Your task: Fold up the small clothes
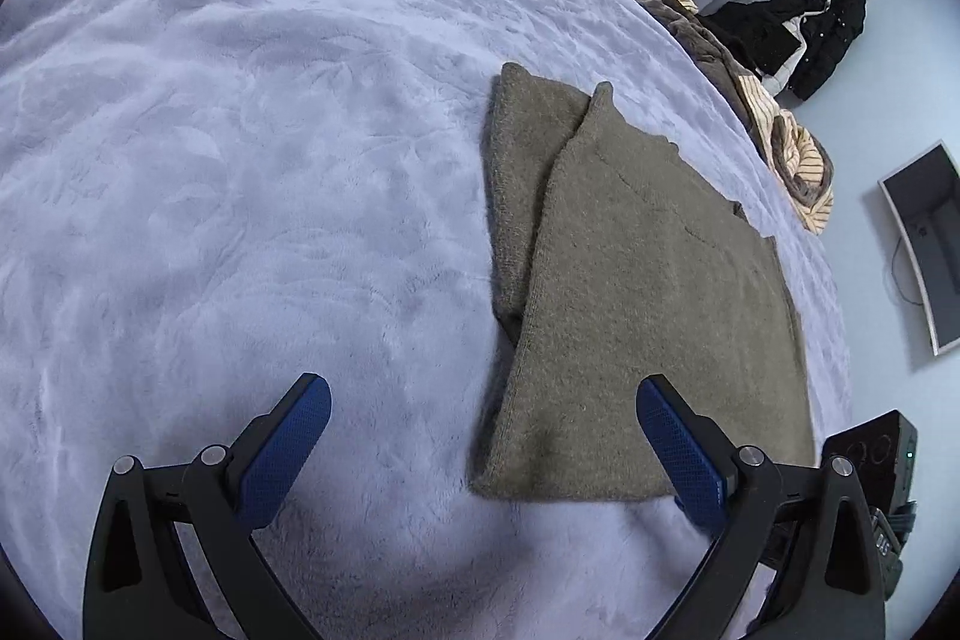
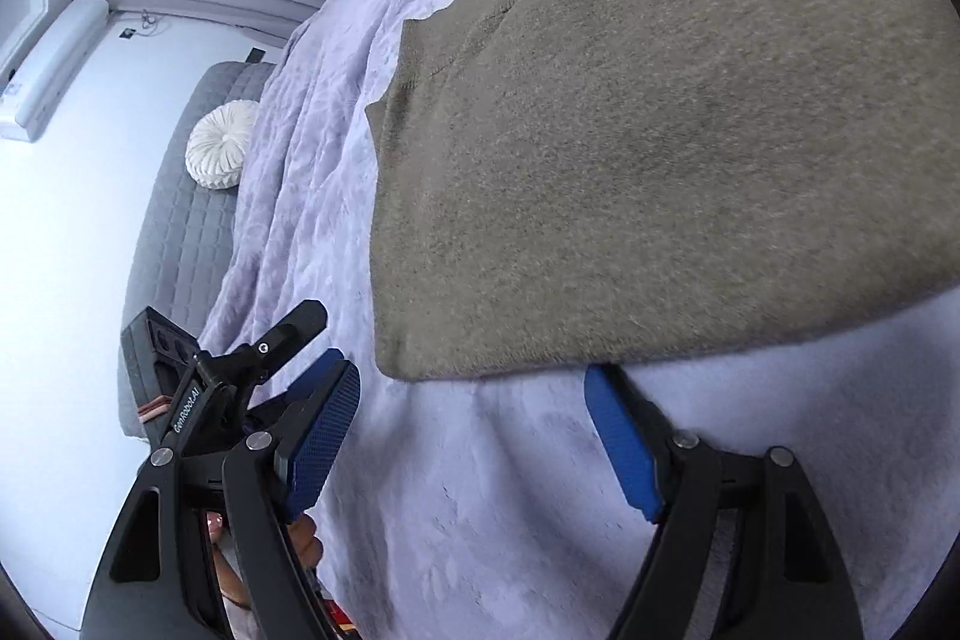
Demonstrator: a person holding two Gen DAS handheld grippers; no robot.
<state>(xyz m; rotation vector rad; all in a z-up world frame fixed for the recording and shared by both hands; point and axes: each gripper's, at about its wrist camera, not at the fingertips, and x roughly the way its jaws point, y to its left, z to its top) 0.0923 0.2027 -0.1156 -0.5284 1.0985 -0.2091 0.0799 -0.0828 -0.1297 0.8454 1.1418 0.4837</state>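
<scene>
An olive-brown knitted garment [image 1: 636, 292] lies folded on a lilac plush bedspread [image 1: 240, 160]; one narrower part sticks out at its far left. My left gripper [image 1: 483, 400] is open and empty, just above the garment's near left corner. In the right wrist view the same garment [image 2: 660, 130] fills the upper right. My right gripper [image 2: 474, 388] is open and empty at the garment's near edge; its right fingertip [image 2: 600, 382] touches or slips under that edge. The left gripper [image 2: 300, 346] also shows there, at the left.
A pile of striped, brown and black clothes [image 1: 780, 58] lies at the bed's far right edge. A black device [image 1: 882, 454] sits at the bed's right side. A grey quilted bench [image 2: 198, 196] with a white round cushion [image 2: 219, 151] stands beside the bed.
</scene>
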